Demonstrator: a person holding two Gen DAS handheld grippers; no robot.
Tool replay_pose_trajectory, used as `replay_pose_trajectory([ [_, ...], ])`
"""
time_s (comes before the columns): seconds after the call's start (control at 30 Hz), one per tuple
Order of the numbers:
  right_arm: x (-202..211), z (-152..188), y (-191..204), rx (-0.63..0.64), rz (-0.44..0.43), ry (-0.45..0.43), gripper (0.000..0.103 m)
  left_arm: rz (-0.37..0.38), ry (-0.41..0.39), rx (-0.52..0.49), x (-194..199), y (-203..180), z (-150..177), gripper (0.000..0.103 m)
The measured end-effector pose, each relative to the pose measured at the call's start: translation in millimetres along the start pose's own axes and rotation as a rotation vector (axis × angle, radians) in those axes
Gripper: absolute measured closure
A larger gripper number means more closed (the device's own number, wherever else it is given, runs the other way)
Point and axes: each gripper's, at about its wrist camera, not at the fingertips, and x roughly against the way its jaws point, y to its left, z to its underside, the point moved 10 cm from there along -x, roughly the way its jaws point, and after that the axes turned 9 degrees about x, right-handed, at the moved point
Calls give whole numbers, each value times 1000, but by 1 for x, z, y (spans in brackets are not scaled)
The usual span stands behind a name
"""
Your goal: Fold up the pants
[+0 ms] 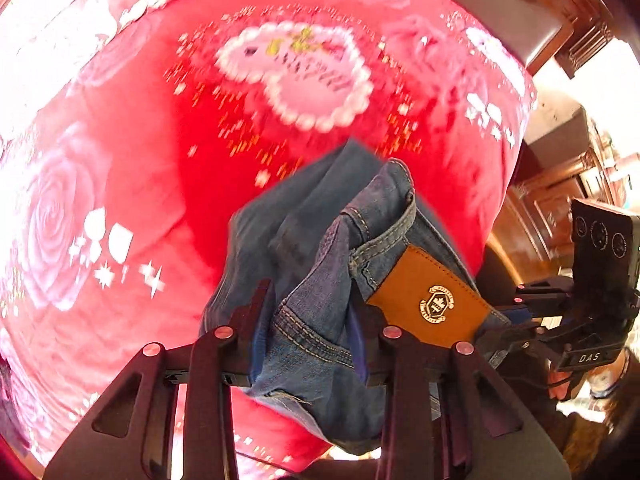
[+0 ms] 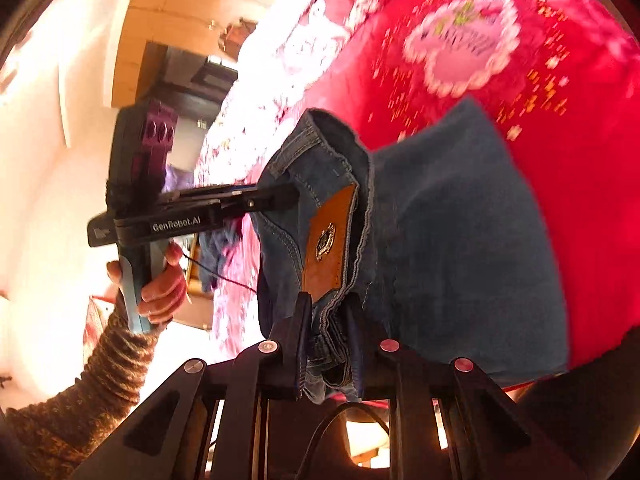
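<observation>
Blue denim pants (image 1: 320, 280) with a tan leather waistband patch (image 1: 428, 300) hang in the air above a red floral bedspread (image 1: 160, 160). My left gripper (image 1: 310, 316) is shut on the waistband at one side. My right gripper (image 2: 328, 320) is shut on the waistband next to the leather patch (image 2: 328, 240); the pant legs (image 2: 460, 240) hang away toward the bed. The left gripper also shows in the right wrist view (image 2: 280, 198), clamped on the far end of the waistband. The right gripper shows in the left wrist view (image 1: 504, 320).
The red bedspread (image 2: 560, 140) with a pink heart pattern (image 1: 300, 76) fills the area under the pants. Wooden furniture (image 1: 560, 208) stands at the bed's right side. A hand in a knitted sleeve (image 2: 160, 280) holds the left gripper's handle.
</observation>
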Motion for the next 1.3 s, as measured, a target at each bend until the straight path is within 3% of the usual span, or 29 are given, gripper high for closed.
replay_pose_trajectory([
  [0.13, 16, -5, -54, -99, 93, -37, 86, -30, 21, 35, -38, -11, -32, 67],
  [0.23, 4, 11, -97, -140, 215, 40, 86, -131, 85, 78, -85, -13, -45, 66],
  [0.27, 1, 17, -107, -157, 236, 59, 84, -172, 99, 94, -96, -11, -46, 66],
  [0.33, -1, 24, -113, -173, 231, 77, 81, -180, 102, 127, -103, -10, -47, 63],
  [0.5, 20, 7, -110, -124, 252, 20, 73, 30, -17, 293, -36, 6, -57, 63],
  [0.57, 33, -23, -104, -96, 251, -52, 65, 102, -115, 382, 1, 27, -57, 53],
  [0.63, 22, -42, -101, -70, 222, -50, 51, 88, -193, 472, 23, 53, -43, 30],
  [0.67, 13, -50, -98, -43, 203, -34, 49, 77, -220, 511, 27, 65, -31, 30],
  [0.73, -12, -62, -93, 18, 204, 10, 47, 78, -201, 589, 17, 83, 3, 30],
  [0.87, -55, -78, -82, 134, 269, 82, 47, 166, -61, 777, -31, 100, 69, 30],
  [0.97, -76, -80, -88, 232, 376, 130, 47, 240, -23, 878, -52, 97, 92, 30],
  [1.0, -84, -78, -88, 251, 368, 159, 53, 251, -26, 890, -57, 90, 90, 30],
  [1.03, -89, -74, -88, 275, 367, 192, 75, 248, -26, 892, -59, 87, 87, 33],
  [1.07, -89, -72, -84, 302, 367, 211, 84, 241, -24, 886, -58, 83, 83, 40],
  [1.1, -86, -73, -77, 324, 355, 201, 89, 245, -29, 873, -53, 77, 76, 59],
  [1.17, -67, -81, -66, 348, 348, 144, 92, 175, -38, 857, -55, 75, 68, 60],
  [1.3, -67, -79, -93, 321, 420, 163, 91, 47, -45, 877, -84, 86, 66, 58],
])
